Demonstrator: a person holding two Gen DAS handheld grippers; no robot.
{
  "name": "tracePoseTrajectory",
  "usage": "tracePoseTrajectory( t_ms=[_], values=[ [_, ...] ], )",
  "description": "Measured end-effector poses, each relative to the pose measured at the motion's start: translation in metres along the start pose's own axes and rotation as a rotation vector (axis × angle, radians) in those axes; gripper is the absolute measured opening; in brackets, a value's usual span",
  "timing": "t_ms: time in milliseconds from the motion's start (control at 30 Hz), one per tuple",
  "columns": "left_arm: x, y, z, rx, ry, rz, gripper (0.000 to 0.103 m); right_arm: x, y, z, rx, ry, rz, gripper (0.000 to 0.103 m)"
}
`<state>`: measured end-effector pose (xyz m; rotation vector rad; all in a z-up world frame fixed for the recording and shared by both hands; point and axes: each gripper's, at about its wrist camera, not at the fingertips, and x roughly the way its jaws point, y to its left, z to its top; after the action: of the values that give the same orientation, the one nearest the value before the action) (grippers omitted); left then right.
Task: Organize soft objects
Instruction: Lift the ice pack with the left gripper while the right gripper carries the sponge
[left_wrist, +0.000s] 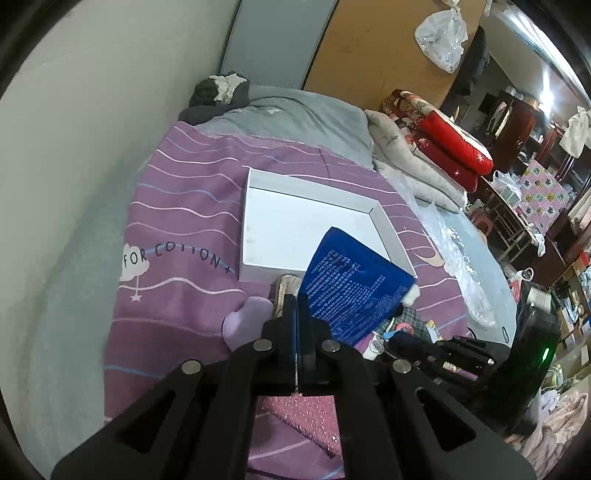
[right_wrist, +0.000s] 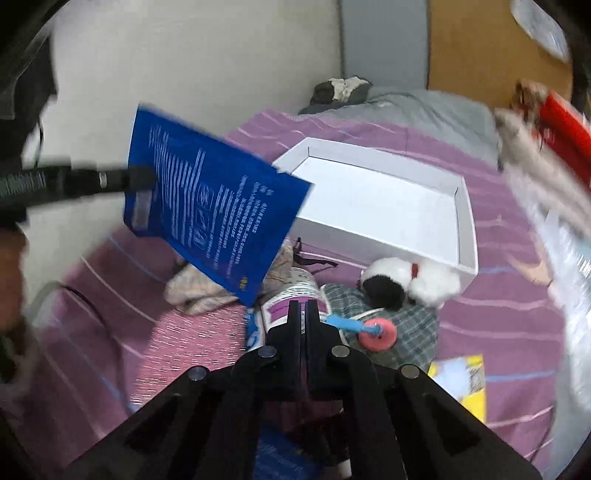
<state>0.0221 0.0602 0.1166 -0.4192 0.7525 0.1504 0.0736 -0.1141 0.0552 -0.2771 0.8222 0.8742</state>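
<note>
My left gripper (left_wrist: 295, 301) is shut on the lower edge of a flat blue pouch (left_wrist: 352, 288) with white print and holds it up over the near corner of the white open box (left_wrist: 391, 236). The right wrist view shows that gripper (right_wrist: 142, 181) reaching in from the left with the pouch (right_wrist: 214, 206) tilted above the purple blanket (right_wrist: 498, 306). My right gripper (right_wrist: 303, 304) is shut, its tips over a purple-labelled packet (right_wrist: 291, 295) in a pile of items. I see nothing clearly pinched between them. The box (right_wrist: 388, 206) holds nothing.
The pile holds a black-and-white plush (right_wrist: 406, 282), a checked cloth (right_wrist: 417, 325), a pink-and-blue toy (right_wrist: 376, 330), a beige cloth (right_wrist: 199, 290) and pink glitter fabric (right_wrist: 192, 343). A lilac soft piece (left_wrist: 247, 317) lies near my left fingers. Wall at left, red quilts (left_wrist: 450, 147) and clear plastic (left_wrist: 458, 258) at right.
</note>
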Motion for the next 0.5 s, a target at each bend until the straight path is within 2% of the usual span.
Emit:
tracePoseTrajectory(
  t_ms=[67,133,200,233,267,400,500],
  values=[
    [-0.004,0.002,-0.003,-0.007,0.0,-0.004,0.001,-0.011,-0.012,-0.001,0.081,-0.016,0.055,0.005],
    [-0.007,0.004,-0.006,-0.016,-0.001,-0.003,0.001,-0.02,-0.02,0.0,0.123,-0.03,0.075,0.018],
    [-0.013,0.006,-0.008,-0.033,-0.009,-0.009,0.001,-0.026,-0.021,0.001,0.135,-0.025,0.078,0.064],
    [-0.014,0.007,-0.008,-0.039,-0.012,-0.012,0.001,-0.03,-0.019,0.0,0.141,-0.026,0.085,0.072],
    [-0.017,0.008,-0.009,-0.046,-0.018,-0.016,0.001,-0.034,-0.015,-0.002,0.143,-0.025,0.095,0.077],
    [-0.03,0.011,-0.012,-0.05,-0.04,-0.006,0.001,-0.035,0.004,-0.012,0.177,0.029,0.209,0.077],
    [-0.037,0.015,-0.014,-0.063,-0.049,0.001,0.001,-0.028,0.023,-0.019,0.151,0.071,0.229,0.08]
  ],
)
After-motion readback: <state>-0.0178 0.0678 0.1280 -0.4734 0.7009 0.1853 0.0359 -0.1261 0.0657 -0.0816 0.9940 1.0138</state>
